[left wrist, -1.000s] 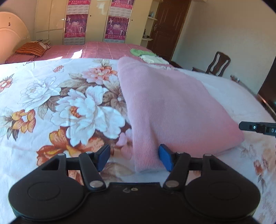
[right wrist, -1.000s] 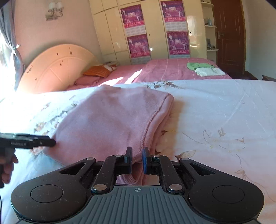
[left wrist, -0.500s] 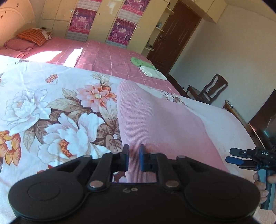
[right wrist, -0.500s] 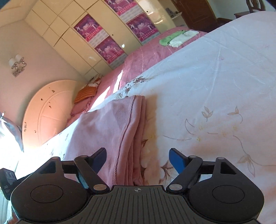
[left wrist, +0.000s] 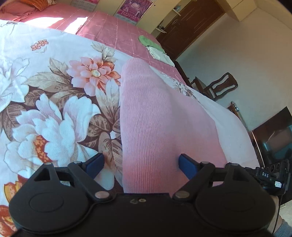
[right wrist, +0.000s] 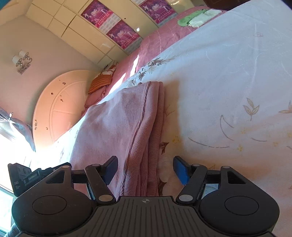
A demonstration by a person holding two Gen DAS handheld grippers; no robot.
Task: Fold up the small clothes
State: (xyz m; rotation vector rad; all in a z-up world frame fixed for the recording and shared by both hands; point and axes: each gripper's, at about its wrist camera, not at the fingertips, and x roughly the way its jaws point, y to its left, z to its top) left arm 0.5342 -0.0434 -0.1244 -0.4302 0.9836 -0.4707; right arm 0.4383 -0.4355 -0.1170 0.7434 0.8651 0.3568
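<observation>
**Now both grippers spread over the folded pink knit**

Nearest the left wrist camera, the left gripper [left wrist: 141, 164] stands released, its blue fingertips [left wrist: 94, 163] wide apart on either side of the pink knit garment [left wrist: 155, 116], gripping nothing. The garment lies folded on the floral bedsheet [left wrist: 54, 109], running from 6 o'clock up toward 12. In the right wrist view the right gripper [right wrist: 145, 168] is likewise spread, its pads [right wrist: 179, 169] straddling the garment's layered edge [right wrist: 146, 145] without clamping it. The left tool's body shows at 9 o'clock there. Farther off, at 1 o'clock, green and white cloths [right wrist: 197, 17] rest on a pink quilt [right wrist: 160, 42]; an orange pillow [right wrist: 101, 82] lies near the headboard [right wrist: 60, 107].
</observation>
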